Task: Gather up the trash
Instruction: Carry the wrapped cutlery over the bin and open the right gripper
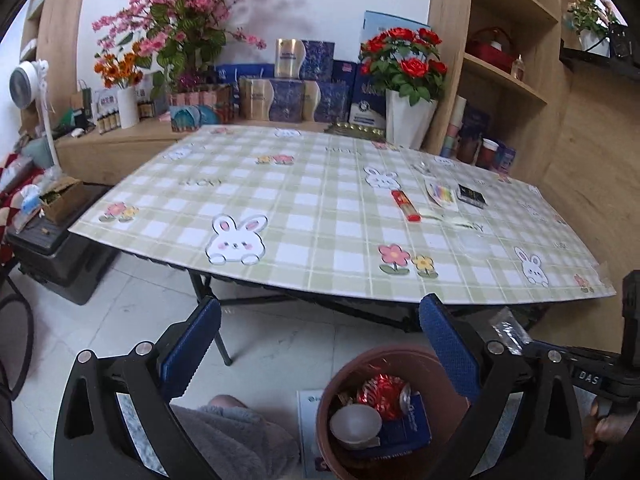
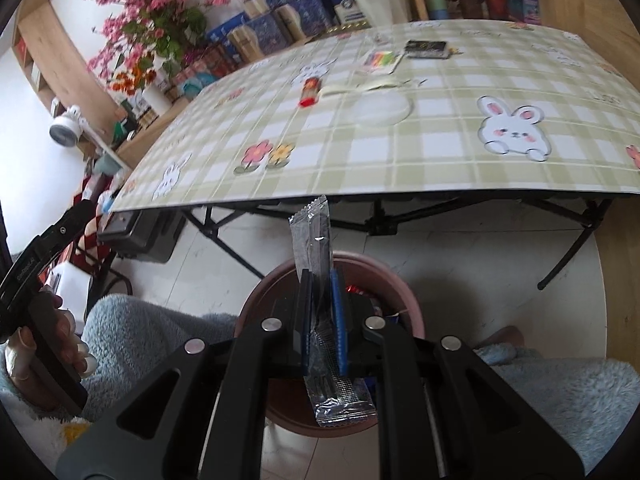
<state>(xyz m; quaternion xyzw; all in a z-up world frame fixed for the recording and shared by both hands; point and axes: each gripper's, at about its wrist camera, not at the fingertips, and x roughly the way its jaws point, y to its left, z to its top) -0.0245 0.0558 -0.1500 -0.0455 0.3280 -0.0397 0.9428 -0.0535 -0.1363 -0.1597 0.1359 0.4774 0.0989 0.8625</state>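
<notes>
While the round, smooth-walled brown bin stands on the tiled floor, the right gripper pinches a crinkled silver foil wrapper upright above it; the left gripper gapes wide, empty.

Red roses in a white vase, pink blossoms and stacked blue boxes line the wooden shelf.

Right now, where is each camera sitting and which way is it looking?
Left wrist: on the open left gripper, looking over the green checked tablecloth table; a grey fuzzy sleeve shows.
Right wrist: on the right gripper, tipped down, its fingers shut on a clear plastic wrapper; a hand shows.
Both see the round brown bin and red stick packet.
</notes>
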